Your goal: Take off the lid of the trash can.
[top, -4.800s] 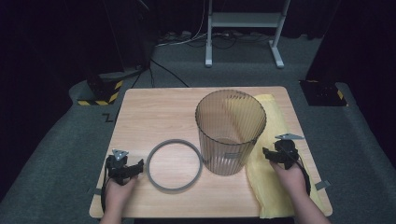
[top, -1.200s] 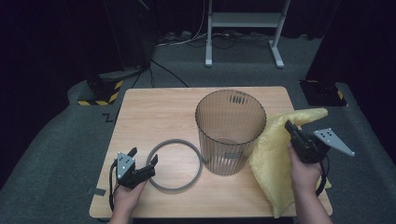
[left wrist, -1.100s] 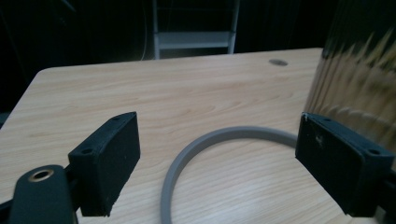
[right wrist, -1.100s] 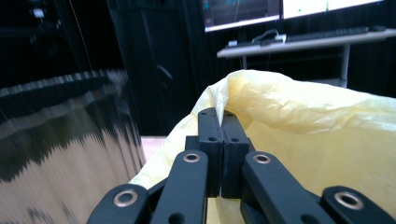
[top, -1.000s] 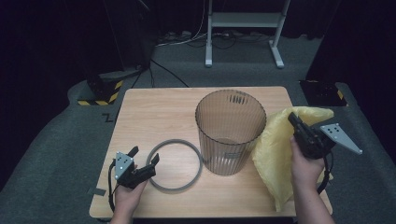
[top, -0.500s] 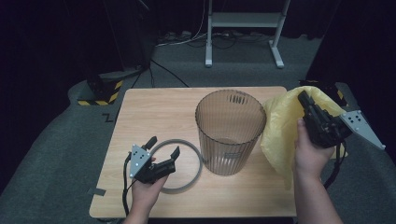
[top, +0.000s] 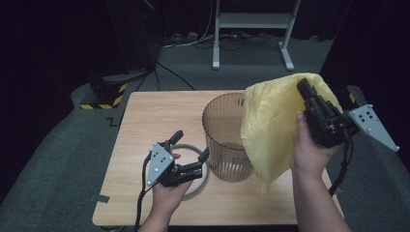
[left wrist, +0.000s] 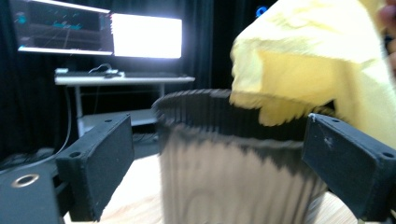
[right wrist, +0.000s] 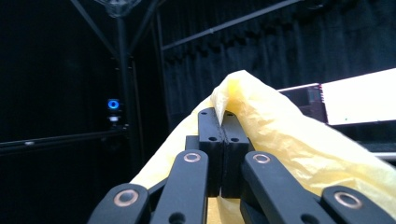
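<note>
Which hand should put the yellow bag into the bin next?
Probably the right gripper: it is shut on the yellow bag, held up beside the bin. The left gripper is open and low.

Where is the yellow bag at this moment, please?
In the high view the yellow bag hangs at the right, pinched in the right gripper and draped against the right side of the ribbed bin.
</note>
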